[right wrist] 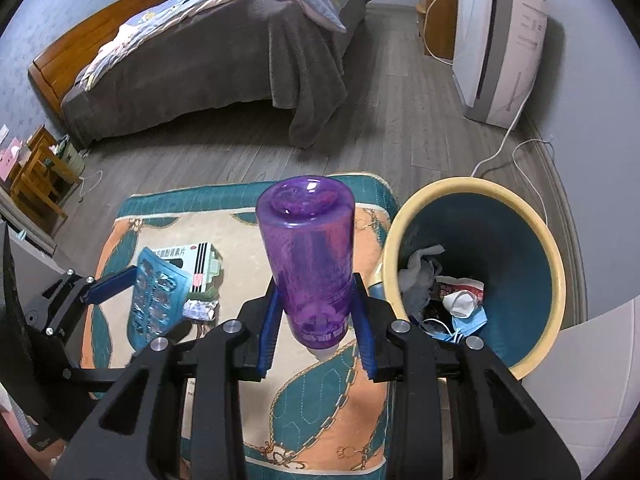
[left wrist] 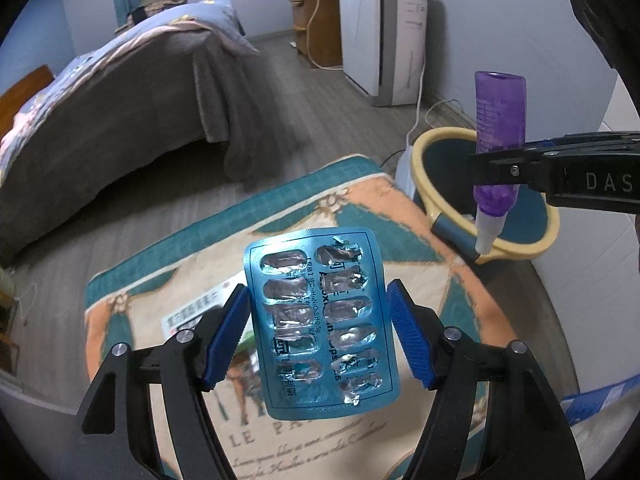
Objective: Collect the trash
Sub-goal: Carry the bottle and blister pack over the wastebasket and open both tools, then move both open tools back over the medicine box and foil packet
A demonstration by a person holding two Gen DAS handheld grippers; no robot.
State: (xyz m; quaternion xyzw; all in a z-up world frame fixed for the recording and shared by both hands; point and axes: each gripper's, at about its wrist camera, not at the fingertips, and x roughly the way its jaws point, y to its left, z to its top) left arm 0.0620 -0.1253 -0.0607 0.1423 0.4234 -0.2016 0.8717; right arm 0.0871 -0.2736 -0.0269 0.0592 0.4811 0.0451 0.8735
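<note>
My left gripper (left wrist: 320, 336) is shut on an emptied blue blister pack (left wrist: 320, 332), its blue pads pressing the pack's two long edges above the patterned cloth (left wrist: 360, 208). My right gripper (right wrist: 316, 320) is shut on a purple bottle (right wrist: 306, 264), held cap down, just left of the yellow-rimmed bin (right wrist: 552, 264). In the left wrist view the purple bottle (left wrist: 498, 120) hangs over the bin's rim (left wrist: 424, 160), with the right gripper (left wrist: 496, 168) coming in from the right. The right wrist view shows the left gripper (right wrist: 148, 308) and the blister pack (right wrist: 156, 296) at the left.
A medicine box (right wrist: 196, 258) and a crumpled foil wrapper (right wrist: 202, 309) lie on the cloth (right wrist: 320, 400). The bin holds tissue and face masks (right wrist: 460, 304). Beyond are a bed (right wrist: 224, 72), an air purifier (right wrist: 500, 48) and a white cable (right wrist: 500, 152) on the wooden floor.
</note>
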